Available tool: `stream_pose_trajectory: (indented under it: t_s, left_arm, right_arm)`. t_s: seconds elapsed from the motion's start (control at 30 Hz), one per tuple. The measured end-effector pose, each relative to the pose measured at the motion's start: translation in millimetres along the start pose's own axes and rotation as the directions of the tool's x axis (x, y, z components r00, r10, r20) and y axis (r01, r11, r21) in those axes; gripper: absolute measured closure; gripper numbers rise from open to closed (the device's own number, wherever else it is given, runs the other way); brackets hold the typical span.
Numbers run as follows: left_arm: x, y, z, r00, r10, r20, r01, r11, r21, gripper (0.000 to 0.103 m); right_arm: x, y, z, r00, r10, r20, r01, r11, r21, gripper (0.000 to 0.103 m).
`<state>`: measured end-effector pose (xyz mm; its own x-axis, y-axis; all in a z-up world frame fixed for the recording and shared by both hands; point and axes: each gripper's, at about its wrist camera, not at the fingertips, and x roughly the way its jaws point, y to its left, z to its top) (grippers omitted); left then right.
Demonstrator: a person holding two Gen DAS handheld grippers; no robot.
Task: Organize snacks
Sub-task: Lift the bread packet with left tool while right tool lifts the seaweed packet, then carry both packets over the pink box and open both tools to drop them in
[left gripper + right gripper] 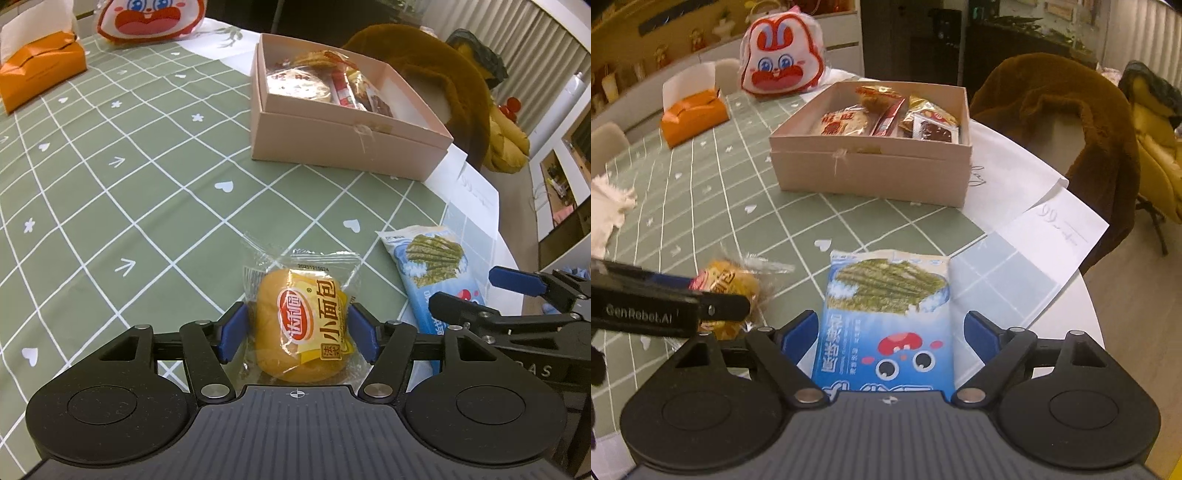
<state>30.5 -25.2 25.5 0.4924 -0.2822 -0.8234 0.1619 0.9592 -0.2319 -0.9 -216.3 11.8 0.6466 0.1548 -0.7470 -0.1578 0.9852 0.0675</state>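
A small bread bun in a clear wrapper point(306, 295) lies on the green checked tablecloth. My left gripper point(298, 332) has its blue pads pressed on the bun's two sides. A blue seaweed snack packet point(886, 317) lies flat near the table's right edge, also seen as packet point(432, 262). My right gripper point(890, 336) straddles it: the left pad is at its edge, the right pad stands off with a gap. From the left wrist view the right gripper point(480, 290) comes in over the packet. A pink open box point(871, 173) holding several snacks stands behind.
An orange tissue box point(694, 118) and a rabbit-face bag point(781, 55) sit at the far side. White papers point(1052, 229) lie by the rounded table edge at the right. A brown furry coat point(1052, 110) hangs on a chair. A white cloth point(605, 210) lies left.
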Motion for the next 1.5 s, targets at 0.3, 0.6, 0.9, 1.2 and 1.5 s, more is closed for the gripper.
stream_pose_trajectory:
  t_s: [0.3,0.6,0.9,1.2,1.5]
  left_arm:
    - [-0.5,0.5,-1.6,1.0,-0.002,0.008,0.002,1.0,-0.004,0.036]
    - [-0.7,-0.3,-1.8,1.0,0.003,0.011,-0.003,1.0,-0.01,0.036]
    - [-55.4,6.6,41.6,0.964,-0.163,0.21,0.187,0.977,-0.099,0.047]
    - [-96.6,-9.6,177.2,0.884,-0.211,0.417,0.215,0.976,0.037,0.046]
    - [38.3,38.4,195.2,0.93,-0.256,0.264,0.297,0.947,-0.126,0.05]
  right_arm:
    - [17.5,10.8,-4.9,0.998,-0.003,-0.056,0.001,0.999,-0.037,0.016]
    - [12.2,5.8,-4.9,0.999,-0.022,-0.044,0.02,0.999,-0.038,0.019]
    - [-49.5,-13.7,36.4,0.992,0.004,0.13,-0.004,1.0,-0.002,0.019]
    - [-119.4,-42.5,194.5,0.922,-0.03,0.385,0.03,1.0,0.006,0.019]
    - [-36.5,-43.3,242.8,0.96,-0.021,0.28,0.005,0.998,0.055,0.019]
